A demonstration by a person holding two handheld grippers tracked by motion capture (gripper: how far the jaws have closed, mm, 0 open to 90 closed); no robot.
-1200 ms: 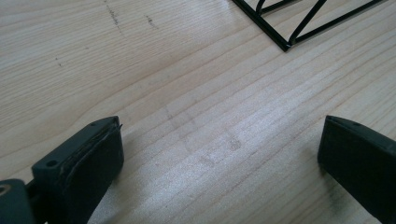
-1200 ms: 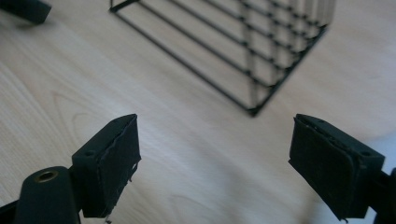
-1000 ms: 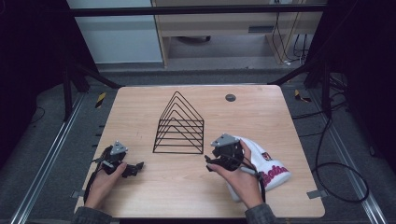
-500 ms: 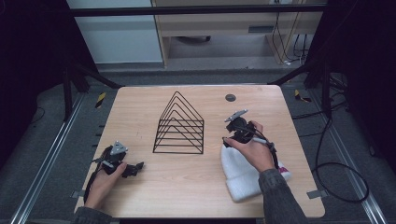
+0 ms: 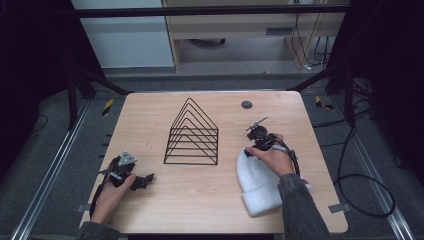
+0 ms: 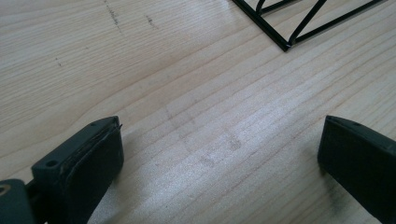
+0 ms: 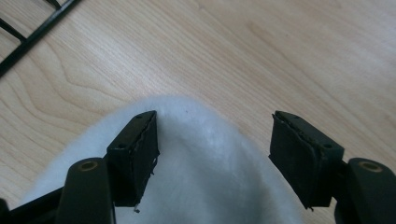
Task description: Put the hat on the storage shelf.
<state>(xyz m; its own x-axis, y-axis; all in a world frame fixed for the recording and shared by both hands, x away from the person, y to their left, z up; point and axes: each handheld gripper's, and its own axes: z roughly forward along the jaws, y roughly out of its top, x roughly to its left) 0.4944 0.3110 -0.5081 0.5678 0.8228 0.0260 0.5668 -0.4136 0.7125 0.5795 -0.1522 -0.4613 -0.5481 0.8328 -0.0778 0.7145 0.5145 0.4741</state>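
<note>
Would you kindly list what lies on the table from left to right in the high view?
Left gripper → black wire rack → white knit hat. The right gripper, at the hat's far end, and the small dark disc overlap the hat's span, so they have no clear place in the order.

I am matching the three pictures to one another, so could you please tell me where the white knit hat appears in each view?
High view: the white knit hat lies right of centre, low, beside the right gripper.
Left gripper view: the hat is not in it.
Right gripper view: the hat sits bottom centre, its rounded tip between the open jaws.
Shared landmark: the black wire rack, top right in the left gripper view, top left in the right gripper view.
</note>
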